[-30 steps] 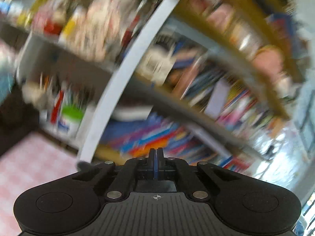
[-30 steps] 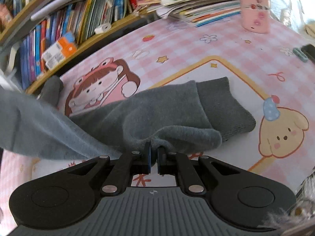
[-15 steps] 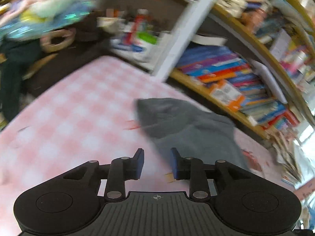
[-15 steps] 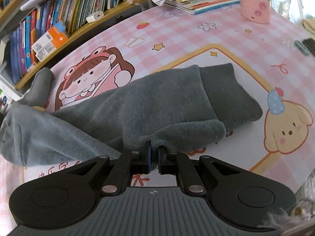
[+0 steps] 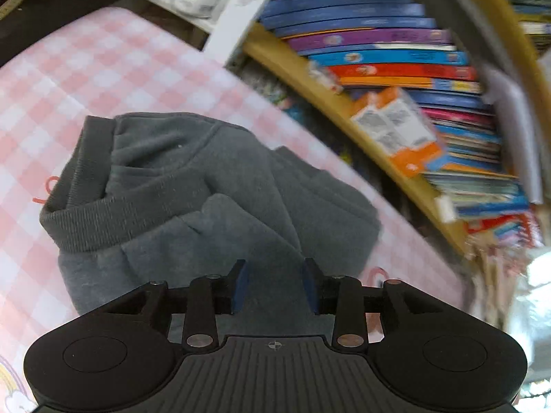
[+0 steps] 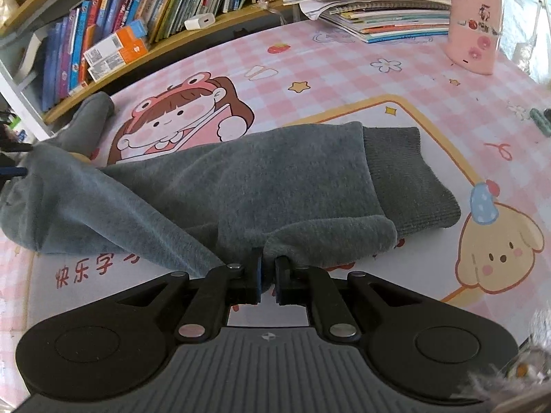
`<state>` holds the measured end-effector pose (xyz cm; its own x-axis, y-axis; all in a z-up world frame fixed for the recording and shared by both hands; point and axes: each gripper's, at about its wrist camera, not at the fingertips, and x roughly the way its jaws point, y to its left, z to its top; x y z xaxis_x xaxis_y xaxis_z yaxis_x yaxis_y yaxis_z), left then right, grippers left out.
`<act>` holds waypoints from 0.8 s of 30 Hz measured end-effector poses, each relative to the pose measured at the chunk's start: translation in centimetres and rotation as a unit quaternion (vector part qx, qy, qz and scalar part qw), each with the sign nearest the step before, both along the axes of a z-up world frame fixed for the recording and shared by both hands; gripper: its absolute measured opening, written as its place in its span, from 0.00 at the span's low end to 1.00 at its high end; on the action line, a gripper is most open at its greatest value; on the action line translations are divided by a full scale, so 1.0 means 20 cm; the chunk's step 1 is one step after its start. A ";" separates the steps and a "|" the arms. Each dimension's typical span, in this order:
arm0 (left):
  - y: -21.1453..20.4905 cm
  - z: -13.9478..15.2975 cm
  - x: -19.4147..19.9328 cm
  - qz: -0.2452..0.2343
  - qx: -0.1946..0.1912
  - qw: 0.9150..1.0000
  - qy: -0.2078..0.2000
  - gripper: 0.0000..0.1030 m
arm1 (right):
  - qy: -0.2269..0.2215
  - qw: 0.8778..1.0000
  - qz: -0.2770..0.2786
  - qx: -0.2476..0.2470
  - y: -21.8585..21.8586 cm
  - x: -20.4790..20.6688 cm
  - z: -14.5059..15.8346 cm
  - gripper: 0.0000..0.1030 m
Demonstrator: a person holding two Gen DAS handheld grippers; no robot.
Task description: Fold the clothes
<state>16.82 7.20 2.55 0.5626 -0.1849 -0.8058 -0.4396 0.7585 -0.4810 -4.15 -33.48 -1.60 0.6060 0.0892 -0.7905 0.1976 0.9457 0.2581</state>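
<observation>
The left gripper [image 5: 274, 284] hovers with fingers apart over the rumpled collar end of the grey garment [image 6: 282, 186], which lies on the pink mat [image 6: 344, 69]. Right of it, the right gripper [image 6: 267, 280] pinches what seems the near hem. Best grip a flat edge and fold evenly.

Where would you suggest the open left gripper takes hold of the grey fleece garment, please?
Probably the ribbed waistband of the grey fleece garment. It stands up as a thick rolled rim with a hollow behind it, so one finger could slip inside. The left gripper, open above the fabric, would come from the near side. The right gripper pinches another edge.
</observation>
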 end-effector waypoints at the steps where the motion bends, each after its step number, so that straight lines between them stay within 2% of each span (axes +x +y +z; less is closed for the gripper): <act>1: 0.00 -0.01 0.02 0.011 0.001 1.000 0.009 0.34 | -0.002 1.000 0.002 0.004 -0.01 0.00 0.00 0.05; 4: 0.01 -0.05 0.05 0.048 -0.016 0.998 0.028 0.34 | -0.005 1.000 0.010 0.016 -0.03 0.00 0.00 0.05; 6: 0.02 -0.05 0.05 0.070 -0.033 0.997 0.022 0.35 | -0.006 1.000 0.019 0.022 -0.05 0.00 -0.01 0.06; 8: 0.02 -0.04 0.06 0.070 -0.033 0.997 0.016 0.44 | -0.008 0.999 0.028 0.026 -0.06 0.00 -0.01 0.05; 12: 0.01 -0.05 0.10 0.092 -0.030 0.995 0.023 0.44 | -0.011 0.998 0.050 0.030 -0.08 0.01 -0.01 0.05; 13: 0.02 -0.07 0.09 0.100 -0.037 0.994 0.021 0.38 | -0.011 0.998 0.056 0.031 -0.08 0.01 -0.01 0.05; 16: 0.04 -0.10 0.06 0.111 -0.051 0.992 0.002 0.12 | -0.011 0.997 0.072 0.031 -0.09 0.01 -0.01 0.05; 17: 0.05 -0.09 0.03 0.115 -0.054 0.992 -0.010 0.08 | -0.010 0.996 0.076 0.033 -0.10 0.02 -0.01 0.05; 20: 0.07 -0.02 -0.10 0.124 -0.055 0.989 -0.058 0.06 | -0.006 0.995 0.089 0.041 -0.12 0.03 -0.01 0.05; 24: 0.12 0.15 -0.44 0.111 -0.058 0.984 -0.128 0.06 | 0.004 0.992 0.113 0.049 -0.14 0.06 -0.01 0.06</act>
<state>8.09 9.65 5.47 0.7813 -0.1170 -0.6131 -0.4415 0.5907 -0.6753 -3.00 -36.31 -1.86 0.5560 0.2987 -0.7757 -0.0150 0.9366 0.3500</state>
